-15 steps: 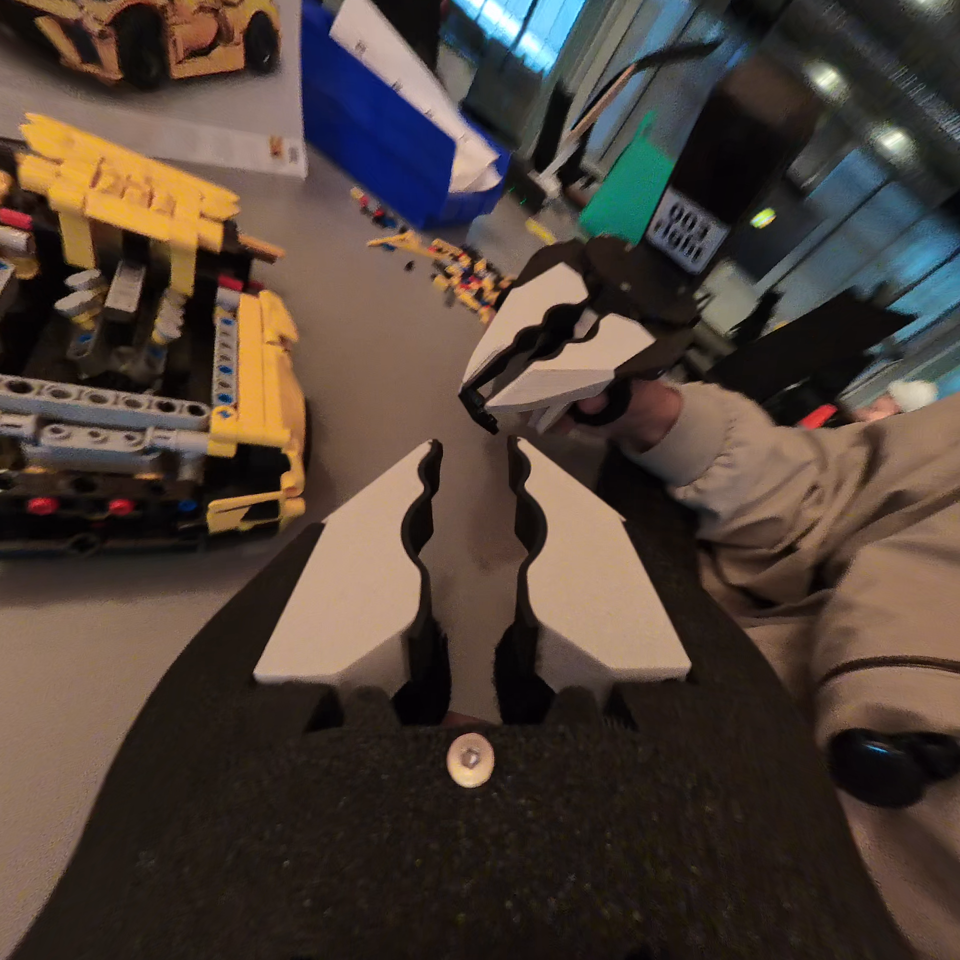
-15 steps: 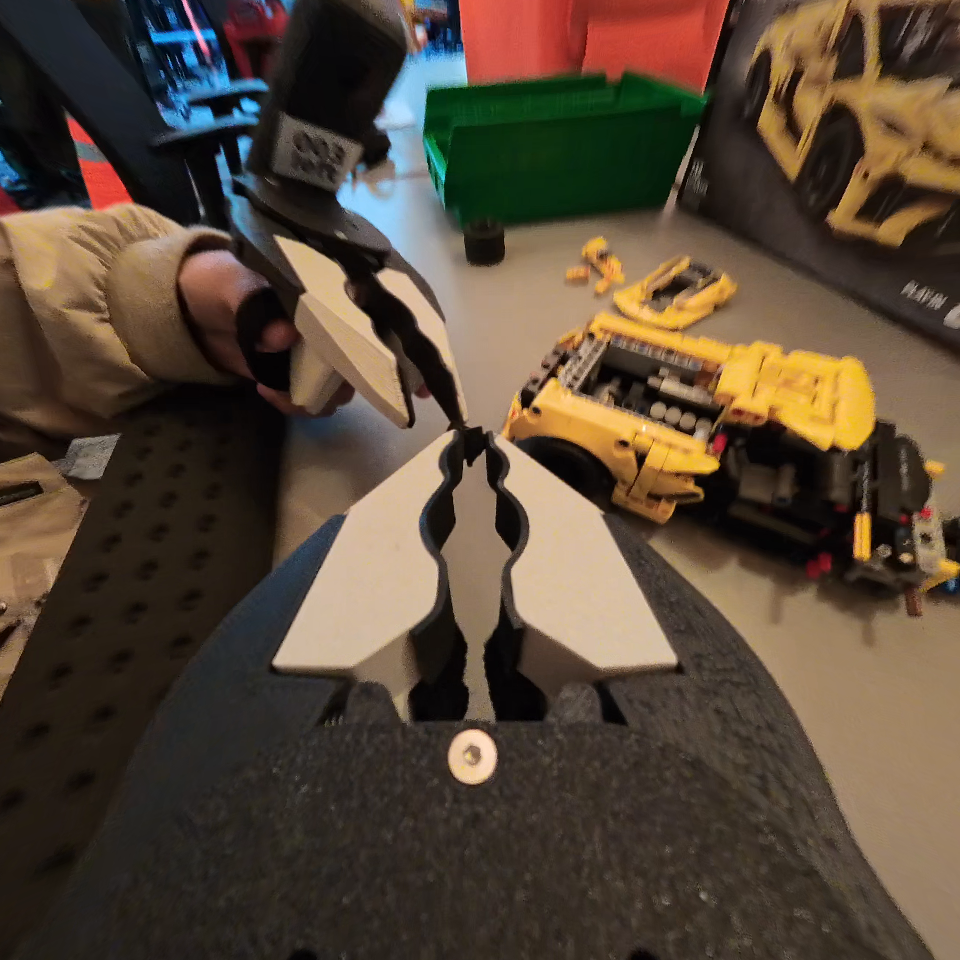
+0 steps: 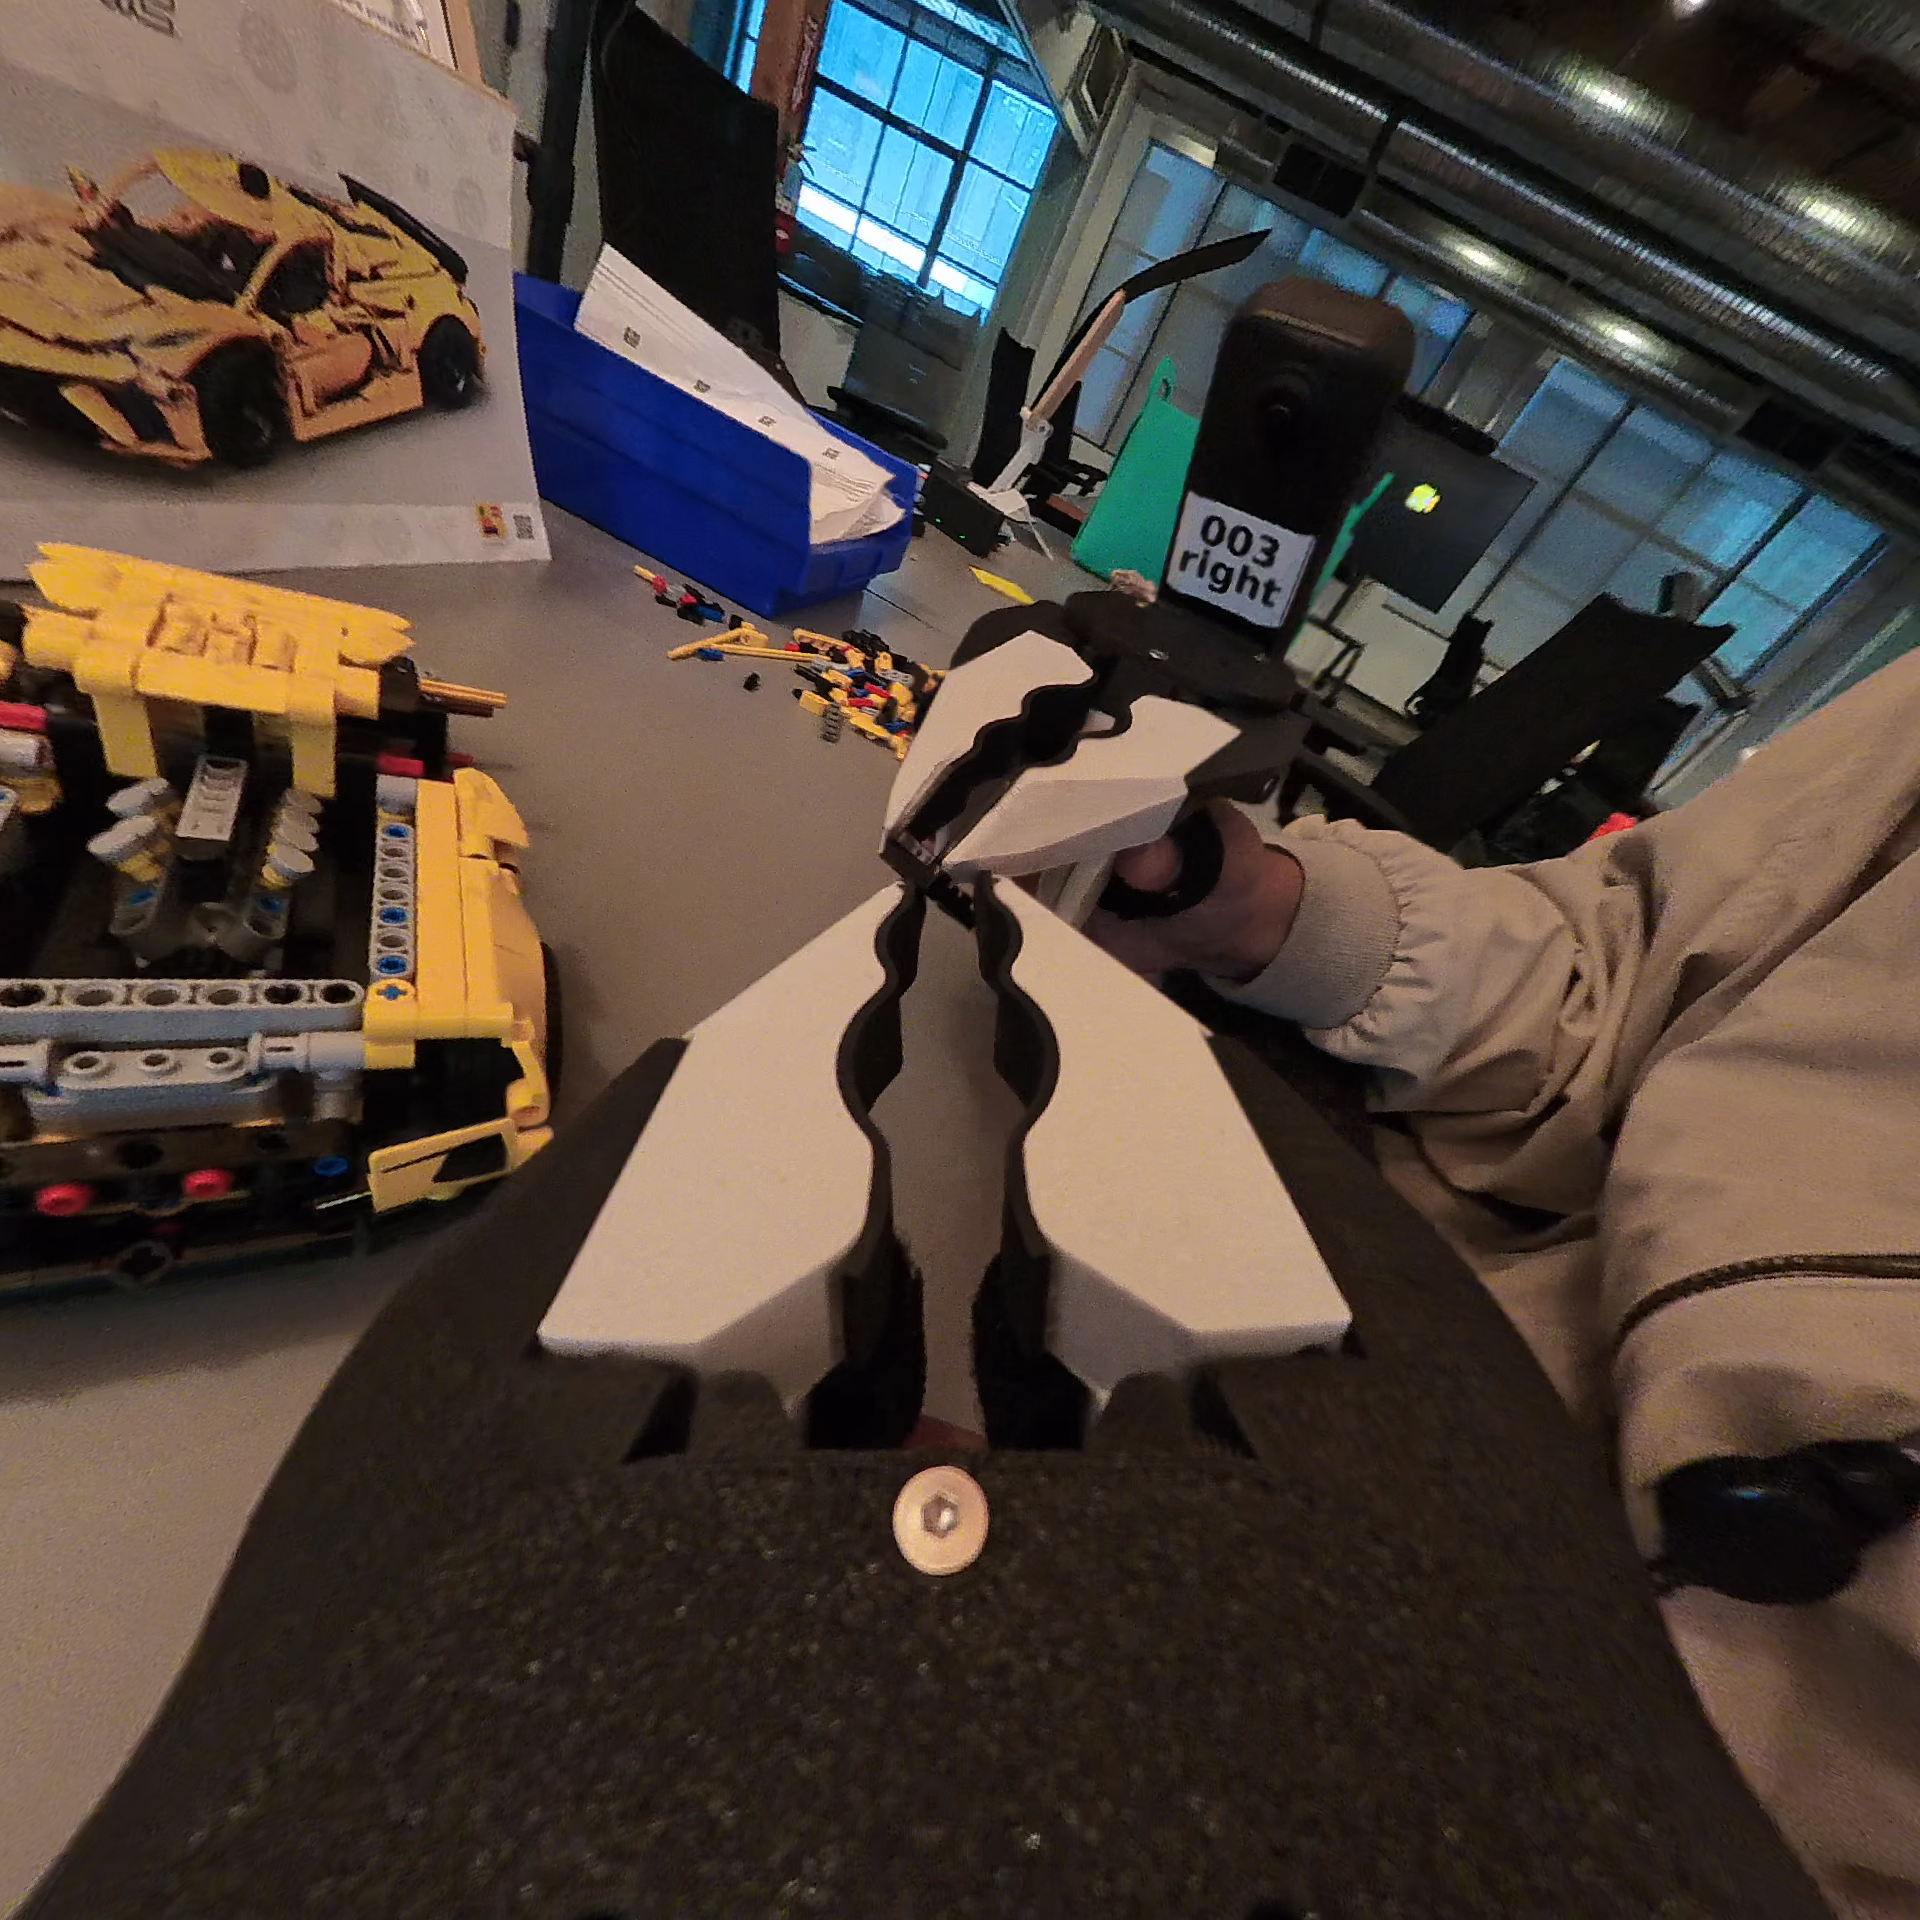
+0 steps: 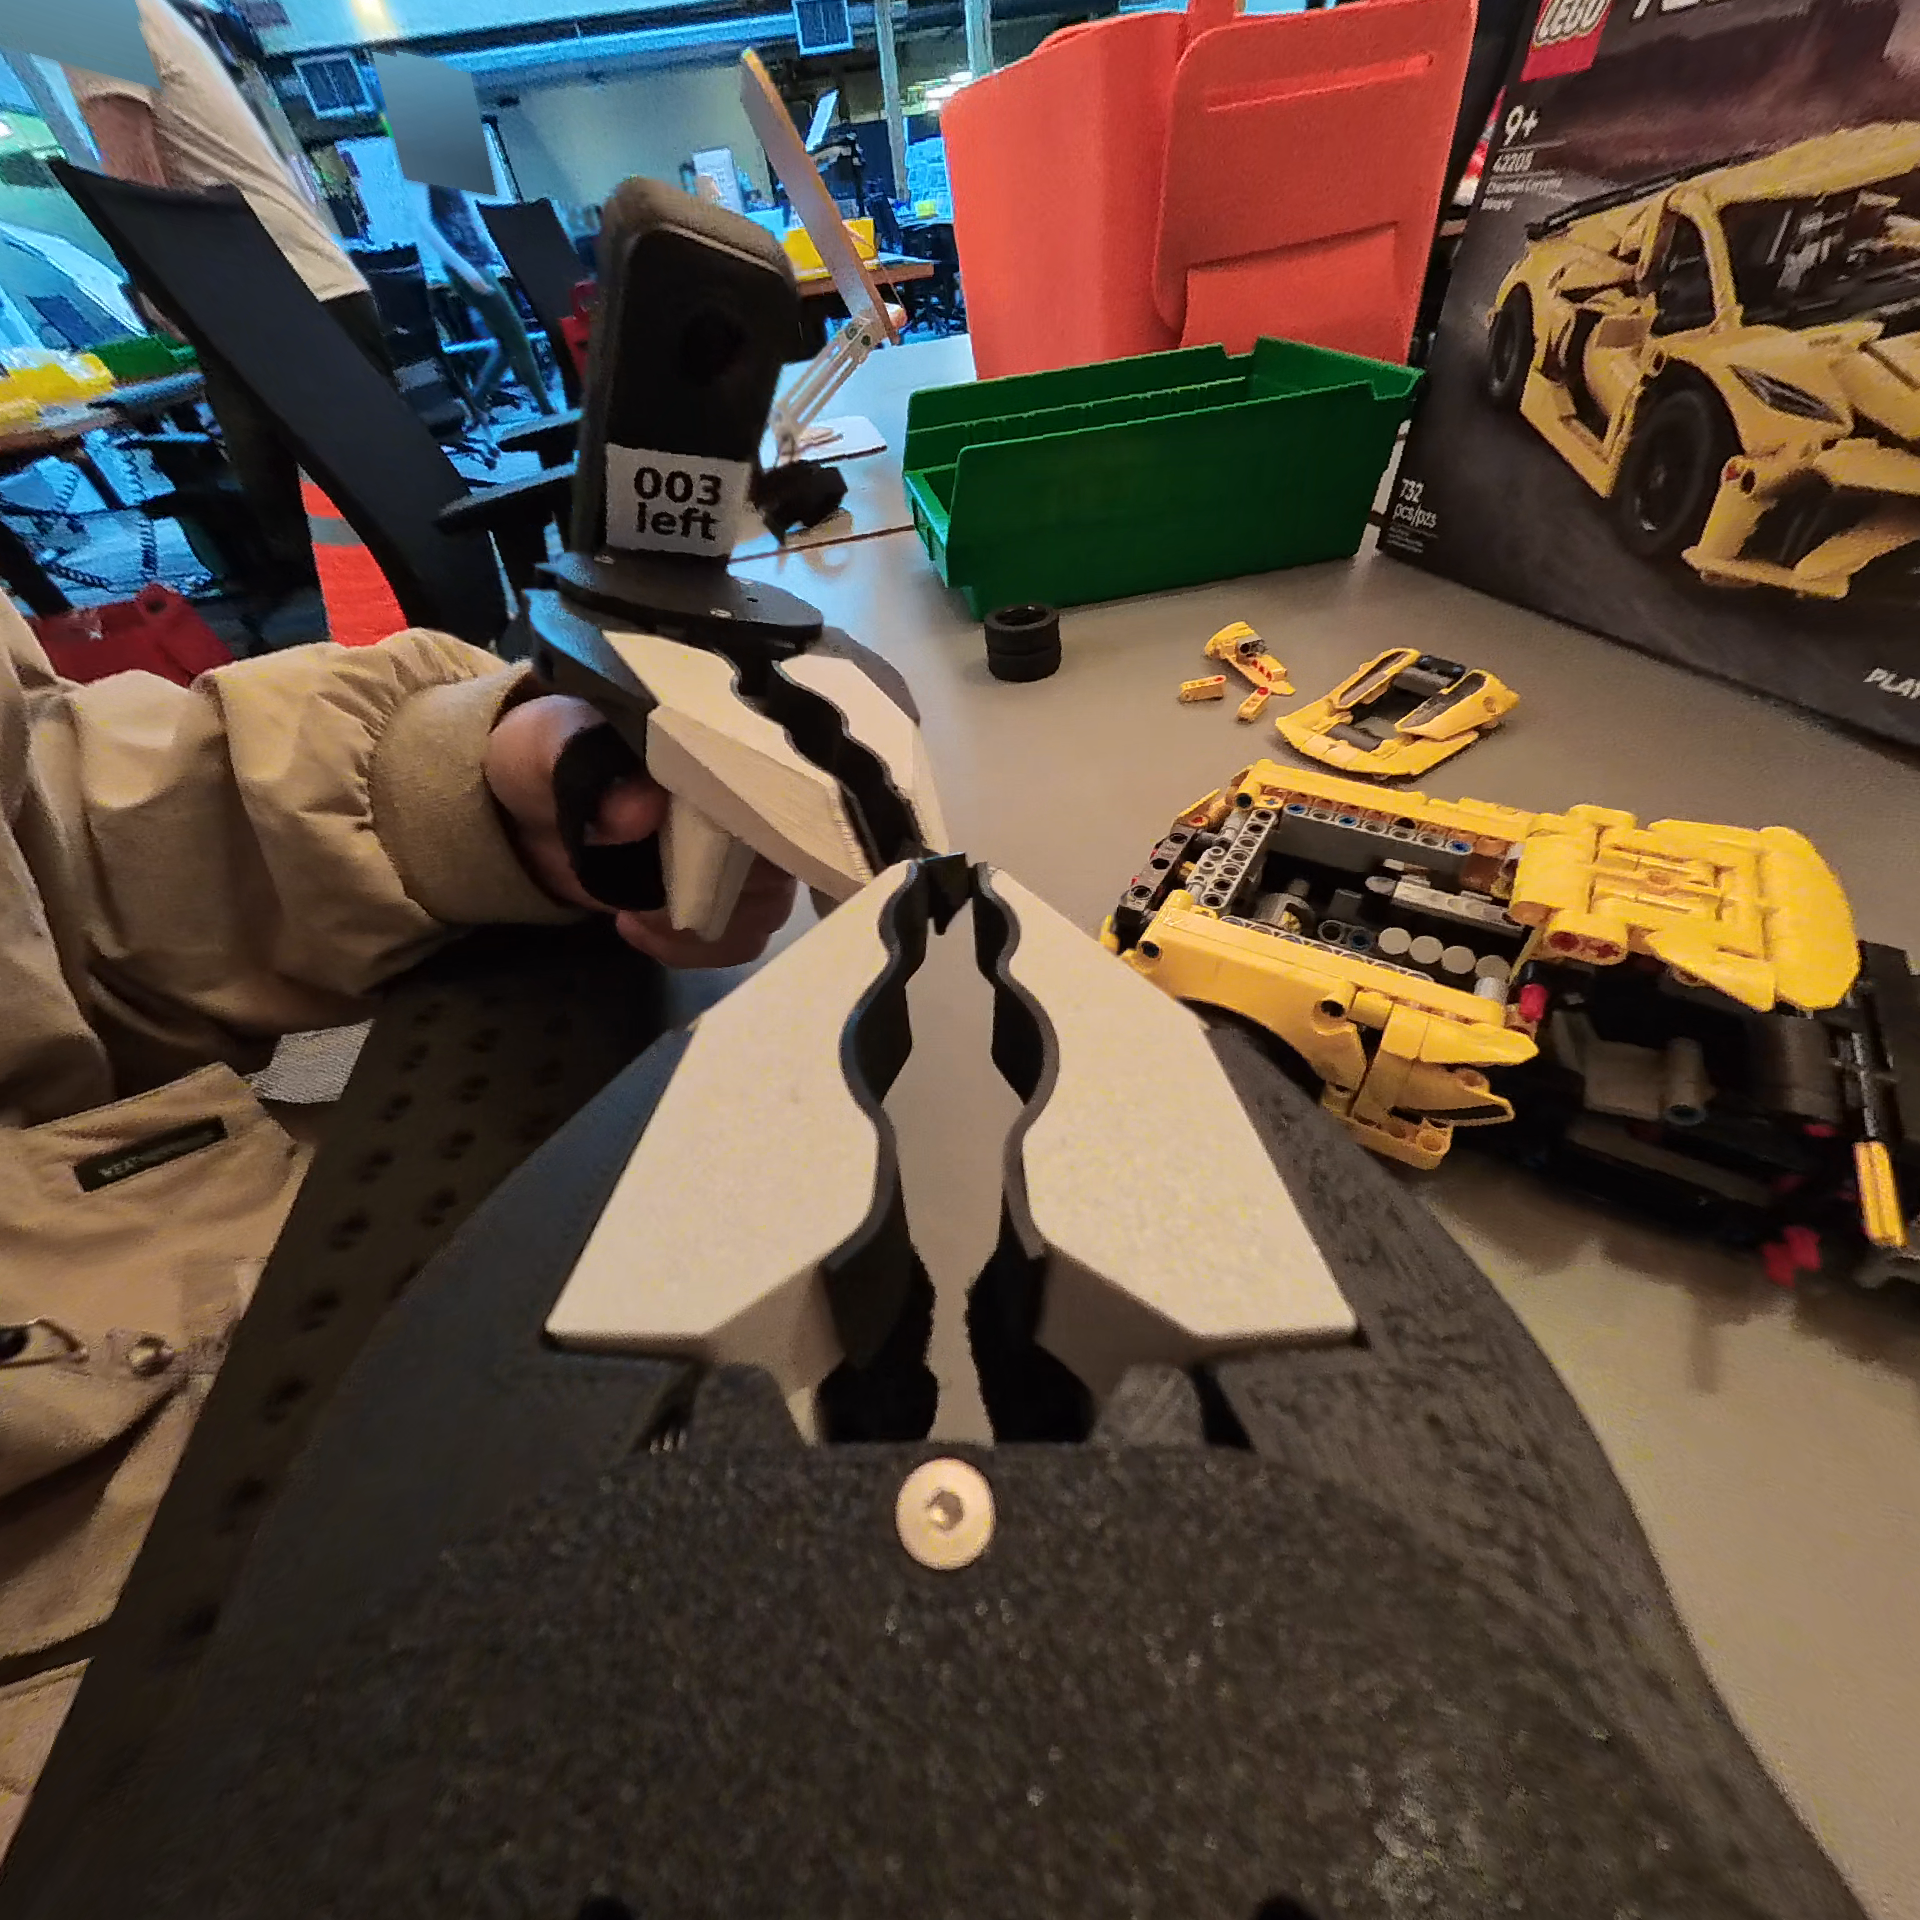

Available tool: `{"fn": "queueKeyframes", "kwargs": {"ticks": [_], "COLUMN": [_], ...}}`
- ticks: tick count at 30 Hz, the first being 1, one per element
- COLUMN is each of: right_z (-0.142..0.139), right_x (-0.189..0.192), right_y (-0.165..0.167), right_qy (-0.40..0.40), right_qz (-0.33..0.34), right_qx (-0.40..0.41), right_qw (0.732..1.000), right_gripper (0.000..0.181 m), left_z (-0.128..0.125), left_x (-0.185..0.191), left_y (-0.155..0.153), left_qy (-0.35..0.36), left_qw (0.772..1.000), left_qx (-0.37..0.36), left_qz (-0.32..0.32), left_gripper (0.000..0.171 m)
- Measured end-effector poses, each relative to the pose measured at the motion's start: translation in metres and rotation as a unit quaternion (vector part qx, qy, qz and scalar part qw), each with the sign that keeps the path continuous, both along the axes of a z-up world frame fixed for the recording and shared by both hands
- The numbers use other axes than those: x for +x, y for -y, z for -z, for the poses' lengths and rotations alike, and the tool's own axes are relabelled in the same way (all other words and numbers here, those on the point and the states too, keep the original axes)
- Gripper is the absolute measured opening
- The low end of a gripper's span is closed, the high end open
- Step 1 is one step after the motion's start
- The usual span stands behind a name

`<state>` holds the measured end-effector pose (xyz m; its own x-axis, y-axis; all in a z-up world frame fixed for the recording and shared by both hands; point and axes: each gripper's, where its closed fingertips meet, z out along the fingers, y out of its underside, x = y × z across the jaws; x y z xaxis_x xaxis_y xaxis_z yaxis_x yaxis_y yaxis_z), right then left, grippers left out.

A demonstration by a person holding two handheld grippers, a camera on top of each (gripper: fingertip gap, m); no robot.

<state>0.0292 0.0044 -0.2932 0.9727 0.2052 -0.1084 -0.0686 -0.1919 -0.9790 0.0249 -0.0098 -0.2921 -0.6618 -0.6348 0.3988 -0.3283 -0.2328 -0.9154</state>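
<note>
We see our left hand-held gripper (image 3: 940,902) and right hand-held gripper (image 4: 948,878) meet tip to tip above the desk (image 3: 675,790), both pinching one small black piece (image 4: 951,871). The yellow brick car (image 4: 1455,935) sits just beside them.

On my bench (image 4: 1714,1455) there's a half-built yellow brick car (image 4: 1507,966), its loose yellow panel (image 4: 1397,712) and two stacked tyres (image 4: 1023,641) behind it. Green bin (image 4: 1143,488), blue bin (image 3: 675,468) with papers, a scatter of small parts (image 3: 842,686).
</note>
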Motion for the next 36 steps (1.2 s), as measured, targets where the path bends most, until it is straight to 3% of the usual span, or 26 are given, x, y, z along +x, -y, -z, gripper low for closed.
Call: {"fn": "queueKeyframes", "kwargs": {"ticks": [8, 15, 18, 23, 27, 29, 36], "right_z": [-0.002, -0.011, -0.008, -0.022, -0.02, -0.02, -0.017], "right_x": [0.0, -0.001, -0.007, -0.004, -0.011, -0.013, -0.005], "right_y": [0.001, 0.004, 0.003, 0.006, 0.01, 0.011, 0.009], "right_qy": [-0.016, -0.113, -0.138, -0.254, -0.337, -0.337, -0.248], "right_qz": [-0.008, -0.047, -0.07, -0.116, -0.167, -0.173, -0.127], "right_qx": [0.006, 0.028, 0.019, 0.041, 0.013, 0.011, 0.018], "right_qw": [1.0, 0.992, 0.988, 0.959, 0.927, 0.926, 0.96], "right_gripper": [0.007, 0.003, 0.012, 0.013, 0.016, 0.015, 0.007], "left_z": [-0.001, -0.007, -0.014, -0.024, -0.026, -0.025, -0.017], "left_x": [-0.001, -0.002, 0.001, 0.002, -0.001, -0.001, -0.002], "left_y": [-0.002, -0.006, -0.012, -0.019, -0.015, -0.013, -0.004], "left_qy": [0.021, 0.06, 0.085, 0.112, 0.128, 0.132, 0.125], "left_qw": [1.0, 0.997, 0.994, 0.99, 0.987, 0.986, 0.986], "left_qx": [0.015, 0.042, 0.047, 0.044, 0.058, 0.068, 0.095], "left_qz": [-0.006, -0.02, -0.044, -0.074, -0.072, -0.07, -0.053], "left_gripper": [0.006, 0.004, 0.003, 0.003, 0.003, 0.003, 0.003]}}
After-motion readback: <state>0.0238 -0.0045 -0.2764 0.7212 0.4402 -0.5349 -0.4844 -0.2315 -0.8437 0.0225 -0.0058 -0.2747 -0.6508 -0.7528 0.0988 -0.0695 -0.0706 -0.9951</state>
